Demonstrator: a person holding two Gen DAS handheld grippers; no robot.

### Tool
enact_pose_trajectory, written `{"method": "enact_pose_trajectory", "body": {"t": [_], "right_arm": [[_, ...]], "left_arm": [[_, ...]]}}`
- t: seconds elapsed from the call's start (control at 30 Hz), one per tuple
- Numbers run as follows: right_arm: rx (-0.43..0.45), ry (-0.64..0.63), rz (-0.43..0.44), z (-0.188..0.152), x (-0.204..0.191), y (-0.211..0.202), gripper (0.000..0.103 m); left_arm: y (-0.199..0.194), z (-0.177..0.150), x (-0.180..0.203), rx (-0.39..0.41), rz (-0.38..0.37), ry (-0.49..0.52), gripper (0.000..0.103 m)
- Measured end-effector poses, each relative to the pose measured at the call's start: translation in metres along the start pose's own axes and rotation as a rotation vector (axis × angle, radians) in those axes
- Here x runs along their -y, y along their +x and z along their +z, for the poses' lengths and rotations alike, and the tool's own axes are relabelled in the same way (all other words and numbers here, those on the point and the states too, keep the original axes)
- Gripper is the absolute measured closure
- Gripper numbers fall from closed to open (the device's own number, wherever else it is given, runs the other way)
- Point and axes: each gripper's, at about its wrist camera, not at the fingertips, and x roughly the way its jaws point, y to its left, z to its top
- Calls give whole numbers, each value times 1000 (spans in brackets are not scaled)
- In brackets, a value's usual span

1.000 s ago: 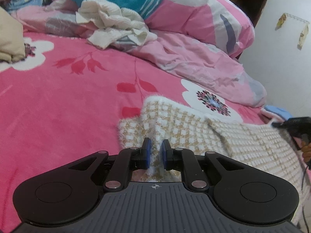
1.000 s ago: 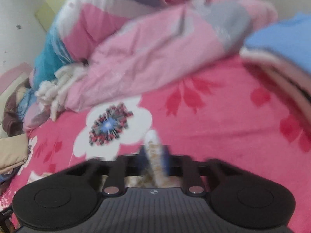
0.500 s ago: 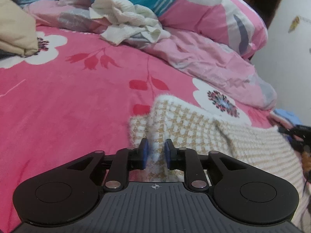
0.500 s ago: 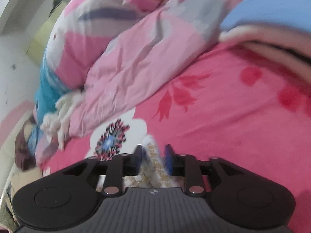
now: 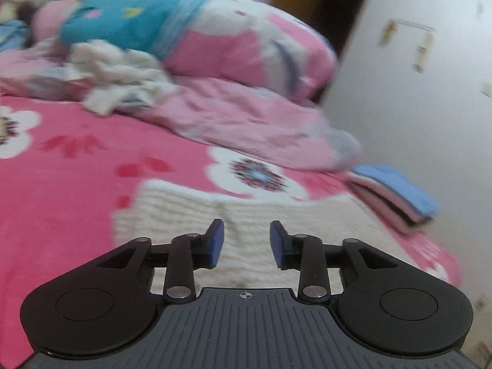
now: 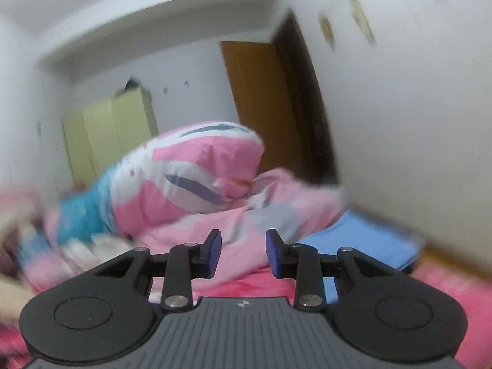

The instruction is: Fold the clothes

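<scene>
cream knit garment (image 5: 246, 212) | pink bedspread (image 5: 61, 190) (white flowers) | blue folded cloth (image 5: 396, 184)

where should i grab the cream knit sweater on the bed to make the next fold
Judging from the left wrist view, take the cream knit sweater at its near-left corner, coming low from the near edge. It lies flat on the pink bedspread, so only edges offer a pinch. The left gripper, jaws opening and empty, hangs just above it.

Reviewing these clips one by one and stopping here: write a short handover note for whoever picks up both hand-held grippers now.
Left hand-held gripper: jaws opening, nothing between them, above the cream knit garment.
Right hand-held gripper: open, empty, aimed at the pink duvet and wall.
Garment lies folded on the pink floral blanket; a folded stack topped in blue sits near the bed's edge.
Left: a crumpled white garment by the duvet looks unfolded.
</scene>
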Motion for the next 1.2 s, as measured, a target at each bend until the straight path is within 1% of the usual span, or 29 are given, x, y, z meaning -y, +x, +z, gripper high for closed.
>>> {"method": "enact_pose_trajectory", "body": {"t": [0.07, 0.1, 0.13, 0.2, 0.23, 0.27, 0.3, 0.33, 0.43, 0.5, 0.57, 0.63, 0.7, 0.77, 0.83, 0.87, 0.93, 0.97, 1.0, 1.03, 1.1, 1.13, 1.2], "right_arm": [[-71, -127, -9, -9, -17, -14, 69], [-111, -180, -7, -21, -26, -15, 69], [-155, -225, -1, -38, -37, -12, 69], [-241, -267, 31, -76, -55, 3, 71], [-279, -269, 53, -95, -63, 12, 72], [-319, -267, 77, -114, -71, 23, 75], [-341, -265, 90, -131, -78, 31, 78], [-354, -261, 97, -147, -84, 38, 79], [-405, -228, 41, -195, -80, 69, 80], [-426, -182, 28, -216, -69, 81, 82], [-442, -130, 22, -236, -57, 90, 82], [-446, -90, 3, -228, -53, 89, 83], [-414, -109, -32, -213, -58, 78, 84], [-364, -112, -19, -203, -62, 64, 84], [-340, -87, 30, -203, -64, 58, 84], [-342, -93, 47, -209, -64, 59, 84], [-419, -118, 31, -235, -57, 73, 84], [-424, -101, 33, -246, -53, 77, 83], [-424, -57, 38, -246, -47, 79, 83], [-427, -43, 33, -239, -49, 78, 83], [-429, -64, 14, -221, -59, 74, 85], [-409, -81, 42, -211, -69, 68, 85], [-367, -88, 143, -202, -90, 57, 85]], "left_arm": [[8, -5, 16, -39, -47, 35, 67], [14, -9, 24, -65, -61, 57, 67], [20, -13, 32, -90, -68, 78, 67], [34, -23, 44, -133, -54, 117, 67], [41, -28, 47, -151, -30, 137, 67], [46, -33, 50, -166, -3, 157, 67], [52, -38, 53, -182, 24, 177, 67], [57, -42, 54, -197, 45, 186, 67], [61, -47, 49, -205, 50, 145, 67], [61, -47, 45, -205, 44, 128, 67], [61, -47, 44, -212, 41, 130, 67], [60, -46, 43, -214, 39, 142, 67], [59, -47, 42, -208, 35, 146, 67], [58, -49, 41, -199, 31, 147, 67], [57, -50, 41, -190, 27, 148, 67], [57, -51, 41, -185, 24, 148, 67], [57, -51, 40, -181, 17, 148, 67], [57, -51, 39, -182, 13, 147, 67], [57, -51, 39, -183, 9, 145, 67], [57, -50, 39, -184, 7, 144, 67], [57, -50, 37, -183, 1, 140, 67], [57, -50, 36, -180, -2, 136, 67], [57, -51, 34, -174, -7, 127, 67]]}}
